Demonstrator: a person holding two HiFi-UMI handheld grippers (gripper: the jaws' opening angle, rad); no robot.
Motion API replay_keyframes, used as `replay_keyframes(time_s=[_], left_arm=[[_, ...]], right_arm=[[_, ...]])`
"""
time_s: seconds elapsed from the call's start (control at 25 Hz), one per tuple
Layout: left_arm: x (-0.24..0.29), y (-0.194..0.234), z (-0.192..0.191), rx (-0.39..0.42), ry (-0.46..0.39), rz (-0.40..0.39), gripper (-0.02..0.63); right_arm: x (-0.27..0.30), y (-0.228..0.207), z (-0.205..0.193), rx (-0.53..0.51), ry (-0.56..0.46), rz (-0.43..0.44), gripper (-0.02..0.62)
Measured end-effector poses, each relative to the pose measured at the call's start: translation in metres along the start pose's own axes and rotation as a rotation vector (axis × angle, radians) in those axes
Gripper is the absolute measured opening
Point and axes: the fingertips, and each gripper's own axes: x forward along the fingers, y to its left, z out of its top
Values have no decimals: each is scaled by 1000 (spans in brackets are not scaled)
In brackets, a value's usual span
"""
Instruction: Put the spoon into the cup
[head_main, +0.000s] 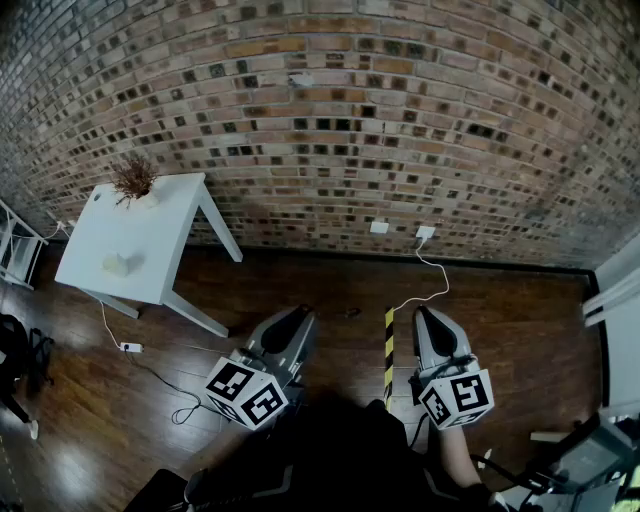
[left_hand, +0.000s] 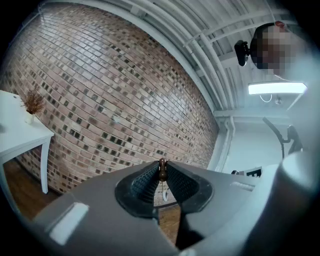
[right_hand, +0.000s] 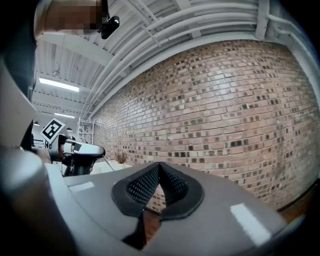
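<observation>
Both level: left gripper nipping spoon by its tip, right gripper closed empty. Barely pinched, could slip mid-carry.

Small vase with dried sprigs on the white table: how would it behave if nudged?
Probably tips easily: the vase looks small and narrow, and the sprigs spread wider than it above. It is likely light, so a push may slide it on the smooth white table. The dry sprigs look brittle and could snap or shed.
</observation>
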Motion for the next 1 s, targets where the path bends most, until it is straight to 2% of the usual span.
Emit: replay_keyframes(time_s=[0.16,0.52,0.8,0.92,1.0], left_arm=[[-11,24,-3,-1,-16,-12,40],[-15,61,7,-12,-69,61,40],[0,109,28,-4,-75,188,40],[8,137,43,-20,-83,256,40],[12,150,56,-1,-83,285,40]], right_arm=[[11,29,-11,-7,15,-3,6],[50,51,-9,-50,24,105,6],[122,55,-17,0,31,241,6],[165,54,-11,19,25,289,6],[191,57,-4,19,11,337,6]])
